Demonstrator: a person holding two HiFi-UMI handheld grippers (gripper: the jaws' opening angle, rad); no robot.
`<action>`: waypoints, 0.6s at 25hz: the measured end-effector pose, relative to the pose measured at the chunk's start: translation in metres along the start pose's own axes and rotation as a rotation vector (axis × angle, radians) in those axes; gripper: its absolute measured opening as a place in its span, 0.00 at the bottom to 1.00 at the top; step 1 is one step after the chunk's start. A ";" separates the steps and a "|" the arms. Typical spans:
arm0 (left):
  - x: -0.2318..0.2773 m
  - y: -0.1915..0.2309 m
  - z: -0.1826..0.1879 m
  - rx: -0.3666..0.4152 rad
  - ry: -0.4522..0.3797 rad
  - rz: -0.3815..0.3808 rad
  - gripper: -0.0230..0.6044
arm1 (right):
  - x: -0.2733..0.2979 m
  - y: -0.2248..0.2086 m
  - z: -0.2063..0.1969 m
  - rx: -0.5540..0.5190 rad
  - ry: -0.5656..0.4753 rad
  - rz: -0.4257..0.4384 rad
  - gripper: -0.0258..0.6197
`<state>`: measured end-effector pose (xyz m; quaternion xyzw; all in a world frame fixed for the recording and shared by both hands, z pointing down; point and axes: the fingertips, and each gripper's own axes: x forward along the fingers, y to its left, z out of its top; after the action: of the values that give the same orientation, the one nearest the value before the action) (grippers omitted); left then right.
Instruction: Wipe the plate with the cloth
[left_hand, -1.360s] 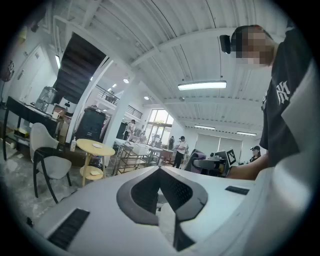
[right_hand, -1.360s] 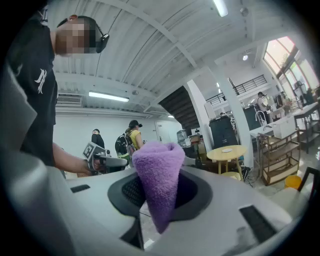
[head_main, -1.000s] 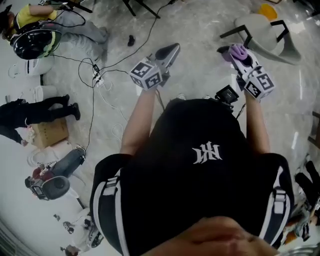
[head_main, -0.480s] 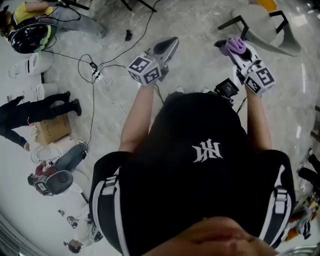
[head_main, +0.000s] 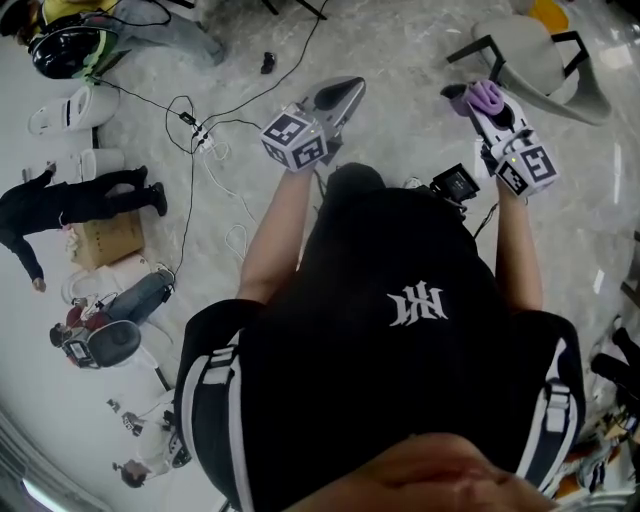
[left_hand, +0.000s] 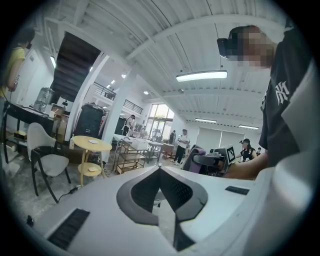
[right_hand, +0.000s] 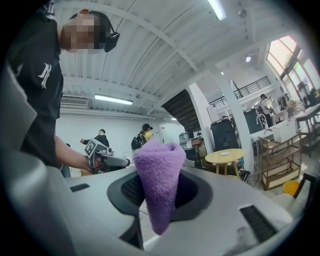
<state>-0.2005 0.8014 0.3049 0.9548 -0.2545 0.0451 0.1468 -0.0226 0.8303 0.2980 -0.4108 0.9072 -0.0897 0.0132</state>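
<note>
Two hand-held claws reach forward over a pale marbled floor (head_main: 400, 50) in the head view, each at the end of a bare forearm. They belong to a person in a black cap and black T-shirt (head_main: 400, 330) who fills the middle and bottom of the frame. The left claw (head_main: 347, 90), at upper centre, has its grey jaws pressed together to one point. The left gripper view confirms that the dark pads meet at the tip with nothing between them. The right claw (head_main: 468, 95), at upper right, is pinching a purple terry cloth (head_main: 485, 97). In the right gripper view the cloth (right_hand: 159, 200) sits rolled into a cone between the jaws, with its broad rounded end above the tips and its narrow end hanging toward the lens. The two claws are held well apart, and each shows small in the other's view, at mid-right and mid-left. A pale grey chair with black legs (head_main: 530, 50) stands at the upper right corner of the head view, just beyond the right claw. Black cables (head_main: 190, 130) trail across the floor at upper left, with a brown cardboard box (head_main: 108, 240) at the left edge below them. A round yellow counter (left_hand: 92, 145) stands at mid-left of the left gripper view and carries a small white thing (left_hand: 94, 142). That may be the plate, but it is too small to tell.
</note>
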 end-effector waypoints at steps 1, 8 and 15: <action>0.001 0.002 -0.003 -0.004 -0.001 0.003 0.06 | 0.001 -0.002 -0.001 -0.007 0.000 -0.001 0.20; 0.025 0.027 -0.019 -0.044 0.003 -0.019 0.06 | 0.021 -0.025 -0.002 -0.059 0.034 -0.025 0.19; 0.043 0.073 -0.021 -0.032 -0.026 -0.049 0.06 | 0.048 -0.044 -0.010 -0.087 0.062 -0.077 0.20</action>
<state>-0.1999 0.7271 0.3504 0.9588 -0.2336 0.0253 0.1598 -0.0230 0.7674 0.3178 -0.4426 0.8938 -0.0631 -0.0363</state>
